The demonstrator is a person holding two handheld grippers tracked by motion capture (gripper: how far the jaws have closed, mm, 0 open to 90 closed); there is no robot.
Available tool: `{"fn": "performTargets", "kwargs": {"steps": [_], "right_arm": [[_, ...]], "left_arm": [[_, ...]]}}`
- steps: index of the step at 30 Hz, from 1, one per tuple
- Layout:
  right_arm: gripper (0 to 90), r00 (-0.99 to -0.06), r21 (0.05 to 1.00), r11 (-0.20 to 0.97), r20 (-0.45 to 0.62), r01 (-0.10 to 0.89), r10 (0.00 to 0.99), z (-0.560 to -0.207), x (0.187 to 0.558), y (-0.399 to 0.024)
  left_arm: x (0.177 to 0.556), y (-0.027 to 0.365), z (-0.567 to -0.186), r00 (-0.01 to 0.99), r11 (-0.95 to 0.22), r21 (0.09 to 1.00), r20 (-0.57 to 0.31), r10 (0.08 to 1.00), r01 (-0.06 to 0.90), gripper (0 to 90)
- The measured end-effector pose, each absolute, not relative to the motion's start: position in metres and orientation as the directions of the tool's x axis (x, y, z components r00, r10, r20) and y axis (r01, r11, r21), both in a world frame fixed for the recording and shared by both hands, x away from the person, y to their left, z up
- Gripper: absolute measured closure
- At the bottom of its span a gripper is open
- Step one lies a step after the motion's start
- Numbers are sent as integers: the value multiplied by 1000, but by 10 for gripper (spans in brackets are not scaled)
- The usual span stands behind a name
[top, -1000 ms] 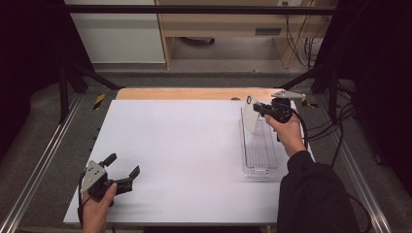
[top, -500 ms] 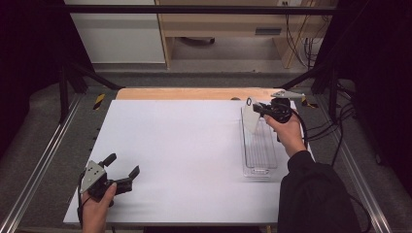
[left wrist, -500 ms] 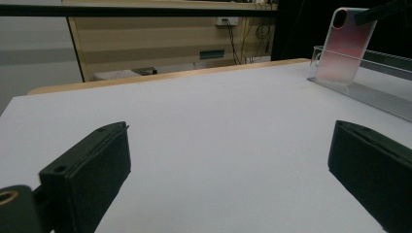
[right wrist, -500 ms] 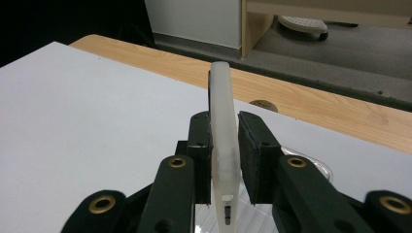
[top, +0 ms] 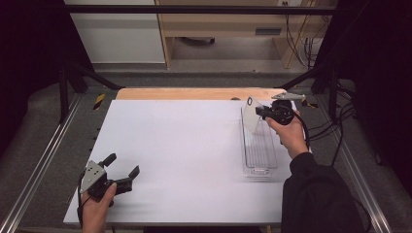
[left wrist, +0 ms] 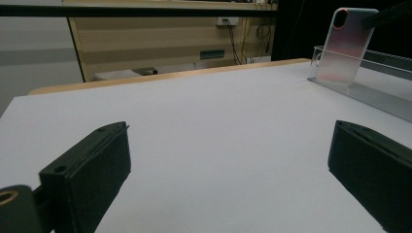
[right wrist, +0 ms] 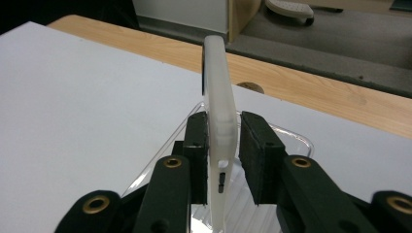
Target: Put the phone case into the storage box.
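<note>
No writing is legible. My right gripper [top: 261,112], upper right of frame, clamps a translucent phone case [right wrist: 219,131] upright; my left gripper [top: 122,171], lower left, is wide open and empty.

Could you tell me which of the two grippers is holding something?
The right gripper, clamped on the phone case above the clear tray; the left gripper sits open.

White tabletop [top: 184,145] over a wooden edge [top: 194,93], metal side rails [top: 41,162], cables [top: 335,131] at right

Fixed overhead camera facing forward-down over white table [top: 184,145], two low close gripper cameras, sharing clear tray [top: 260,145]
</note>
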State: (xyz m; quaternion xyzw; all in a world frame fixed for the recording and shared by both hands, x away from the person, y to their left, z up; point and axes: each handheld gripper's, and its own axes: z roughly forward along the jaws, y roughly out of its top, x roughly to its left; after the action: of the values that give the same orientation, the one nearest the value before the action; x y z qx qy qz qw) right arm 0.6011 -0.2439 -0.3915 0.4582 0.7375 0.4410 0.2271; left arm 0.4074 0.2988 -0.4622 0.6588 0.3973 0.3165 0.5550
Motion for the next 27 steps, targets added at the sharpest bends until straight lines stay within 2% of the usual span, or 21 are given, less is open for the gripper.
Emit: {"fn": "performTargets", "kwargs": {"steps": [3,10,17,27], "right_arm": [[786,-473,845,207,61,493,879,-390,601,-243],[769,-438,840,207,41,502,898,-390,606,-244],[691,-357,840,182,15,511,934,-392,615,-242],[581,-293,837,163,-2,523,956,-400,626,-236]], "left_arm": [[407,299,-462,481,-71,982,-22,876,175,15],[407,299,-462,478,-64,983,-27,878,174,15],[407,299,-462,479,-67,983,-25,878,173,15],[407,299,-462,476,-65,983,-26,879,173,15]]}}
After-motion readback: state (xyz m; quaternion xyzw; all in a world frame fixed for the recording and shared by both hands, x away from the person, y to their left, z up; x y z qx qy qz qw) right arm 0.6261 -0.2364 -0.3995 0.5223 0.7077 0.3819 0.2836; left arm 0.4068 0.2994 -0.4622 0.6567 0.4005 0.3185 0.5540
